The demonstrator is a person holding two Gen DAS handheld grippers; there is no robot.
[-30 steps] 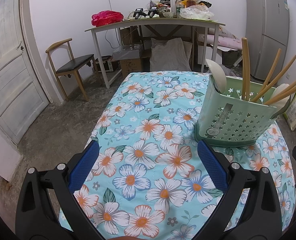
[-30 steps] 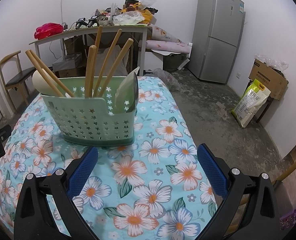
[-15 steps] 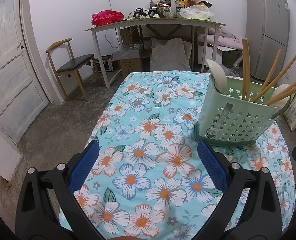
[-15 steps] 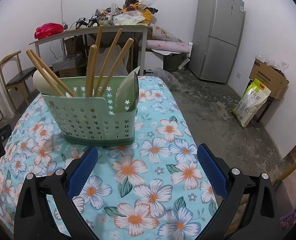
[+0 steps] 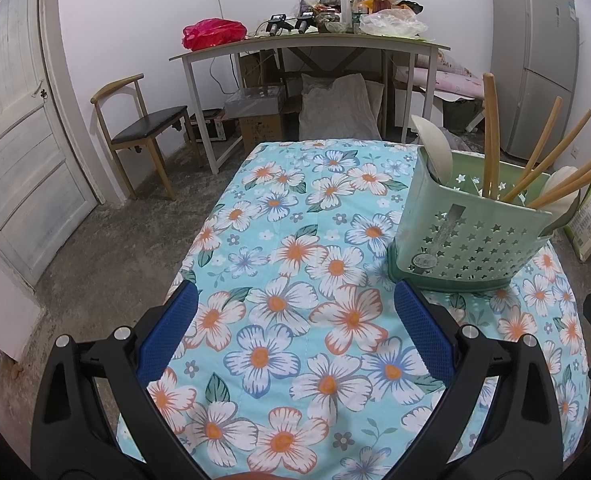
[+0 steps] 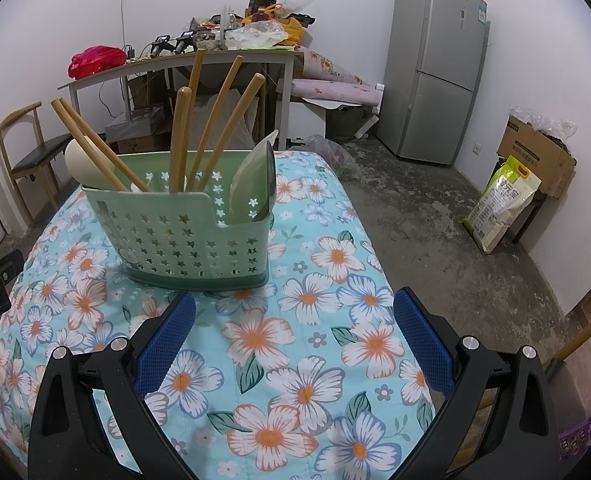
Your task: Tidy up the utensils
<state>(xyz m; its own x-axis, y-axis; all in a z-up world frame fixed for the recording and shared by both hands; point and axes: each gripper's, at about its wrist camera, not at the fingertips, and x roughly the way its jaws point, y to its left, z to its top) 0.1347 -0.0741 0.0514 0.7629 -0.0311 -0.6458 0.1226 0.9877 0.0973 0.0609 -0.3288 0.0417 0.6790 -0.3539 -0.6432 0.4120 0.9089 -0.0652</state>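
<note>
A pale green utensil basket [image 5: 471, 240] [image 6: 183, 240] with star-shaped holes stands on the floral tablecloth [image 5: 295, 280] [image 6: 315, 320]. Several wooden handles [image 6: 207, 120] [image 5: 491, 136] and white spoons [image 5: 431, 148] [image 6: 79, 160] stick up out of it. My left gripper [image 5: 295, 312] hovers open over the cloth, with the basket ahead to its right. Over the cloth's near right part my right gripper [image 6: 293, 320] is open too, the basket just ahead to its left. Nothing lies between either pair of blue pads [image 5: 167, 336] [image 6: 423, 340].
Behind the table stand a cluttered grey desk [image 5: 307, 44], a wooden chair [image 5: 143, 128] and a white door [image 5: 19, 140] at left. A silver fridge [image 6: 435, 68], a cardboard box [image 6: 535, 152] and a rice bag [image 6: 499, 204] are on the right.
The right gripper has drawn back very slightly, so the basket sits a touch higher in its view. The left view is unchanged.
</note>
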